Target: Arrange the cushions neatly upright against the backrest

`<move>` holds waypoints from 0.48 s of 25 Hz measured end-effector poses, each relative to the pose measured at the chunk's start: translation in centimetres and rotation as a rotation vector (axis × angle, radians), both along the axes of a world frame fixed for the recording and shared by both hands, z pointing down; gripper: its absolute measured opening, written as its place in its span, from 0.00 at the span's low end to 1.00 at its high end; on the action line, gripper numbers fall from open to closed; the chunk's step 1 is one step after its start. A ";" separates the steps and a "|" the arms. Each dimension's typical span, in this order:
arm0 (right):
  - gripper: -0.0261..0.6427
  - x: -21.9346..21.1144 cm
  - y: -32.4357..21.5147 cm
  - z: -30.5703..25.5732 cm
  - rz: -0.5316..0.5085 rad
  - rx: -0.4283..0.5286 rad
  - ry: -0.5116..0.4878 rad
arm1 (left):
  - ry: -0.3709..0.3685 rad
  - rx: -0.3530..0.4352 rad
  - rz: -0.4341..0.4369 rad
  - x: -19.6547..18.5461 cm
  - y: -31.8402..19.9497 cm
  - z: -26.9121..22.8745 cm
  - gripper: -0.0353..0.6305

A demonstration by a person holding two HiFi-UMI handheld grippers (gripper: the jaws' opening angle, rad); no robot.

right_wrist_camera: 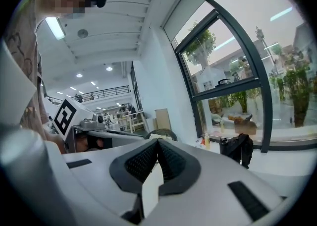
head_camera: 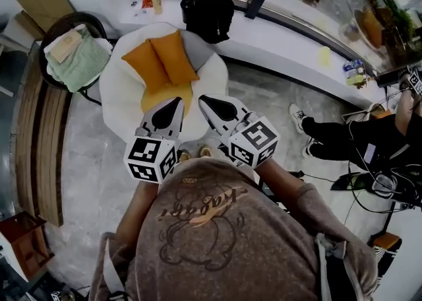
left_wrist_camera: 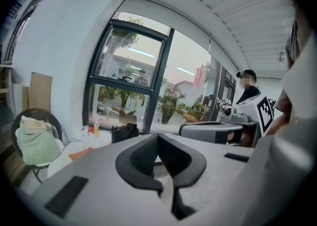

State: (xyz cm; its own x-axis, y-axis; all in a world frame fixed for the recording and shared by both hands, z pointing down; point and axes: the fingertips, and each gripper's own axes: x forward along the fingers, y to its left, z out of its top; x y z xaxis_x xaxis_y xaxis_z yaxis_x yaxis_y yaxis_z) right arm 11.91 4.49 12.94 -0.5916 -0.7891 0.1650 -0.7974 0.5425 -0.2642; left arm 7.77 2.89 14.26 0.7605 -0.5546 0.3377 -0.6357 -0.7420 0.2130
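Observation:
Two orange cushions [head_camera: 146, 65] [head_camera: 174, 55] lean side by side against the backrest of a round white armchair [head_camera: 117, 98], above a yellow seat cushion [head_camera: 160, 98]. Both grippers hang in front of the person's chest, over the chair's front edge and clear of the cushions. The left gripper [head_camera: 177, 101] [left_wrist_camera: 158, 136] has its jaws closed together with nothing between them. So does the right gripper [head_camera: 203, 100] [right_wrist_camera: 158, 141], which is shut and empty. In the left gripper view a sliver of orange cushion [left_wrist_camera: 79, 153] peeks above the gripper body.
A wicker chair with a green towel [head_camera: 76, 55] stands left of the armchair. On the white window ledge [head_camera: 277, 35] are a black bag [head_camera: 208, 12] and a small bottle [head_camera: 157, 2]. A wooden bench [head_camera: 39, 134] runs along the left. A person's legs [head_camera: 343, 141] and cables lie at right.

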 end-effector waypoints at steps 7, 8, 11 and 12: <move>0.07 0.2 0.5 -0.2 -0.027 0.016 0.005 | 0.004 -0.007 -0.023 0.0 0.6 0.2 0.06; 0.07 0.3 0.6 -0.2 -0.031 0.022 0.009 | 0.010 -0.012 -0.025 0.2 0.7 0.3 0.06; 0.07 0.3 0.9 -0.1 -0.039 0.027 0.007 | 0.016 -0.022 -0.025 0.4 0.9 0.6 0.06; 0.07 0.3 0.9 -0.1 -0.039 0.025 0.006 | 0.017 -0.025 -0.023 0.5 0.9 0.7 0.06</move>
